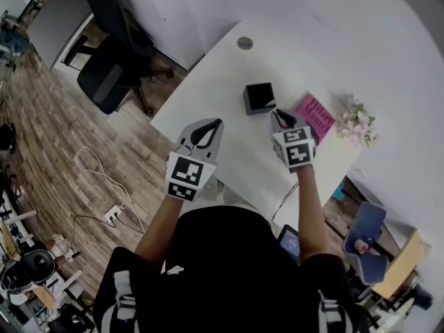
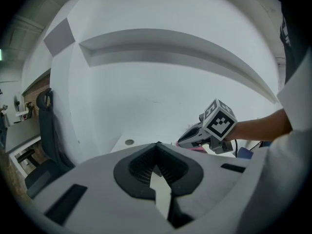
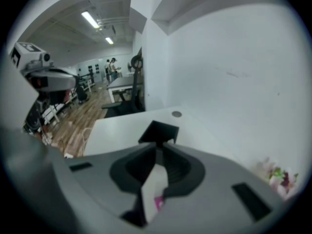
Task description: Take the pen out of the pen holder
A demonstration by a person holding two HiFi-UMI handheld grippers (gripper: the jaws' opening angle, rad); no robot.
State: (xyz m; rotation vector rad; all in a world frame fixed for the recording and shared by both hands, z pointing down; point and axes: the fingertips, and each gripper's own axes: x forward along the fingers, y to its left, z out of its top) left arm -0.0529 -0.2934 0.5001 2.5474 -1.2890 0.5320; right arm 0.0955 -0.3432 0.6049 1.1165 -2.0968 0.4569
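Note:
The black square pen holder (image 1: pixel 259 97) stands on the white table (image 1: pixel 208 82); I cannot make out a pen in it. My right gripper (image 1: pixel 276 113) hovers just to the holder's near right, its tips a narrow slit apart with nothing between them. In the right gripper view the holder (image 3: pixel 158 132) sits directly beyond the jaw tips (image 3: pixel 157 144). My left gripper (image 1: pixel 216 123) hangs over the table's front left part, away from the holder, shut and empty; its tips (image 2: pixel 157 144) meet at a point.
A pink book (image 1: pixel 313 116) lies right of the holder, with a small bunch of flowers (image 1: pixel 357 125) beyond it. A round cable grommet (image 1: pixel 244 43) sits at the table's far end. A black office chair (image 1: pixel 111 75) stands on the wooden floor to the left.

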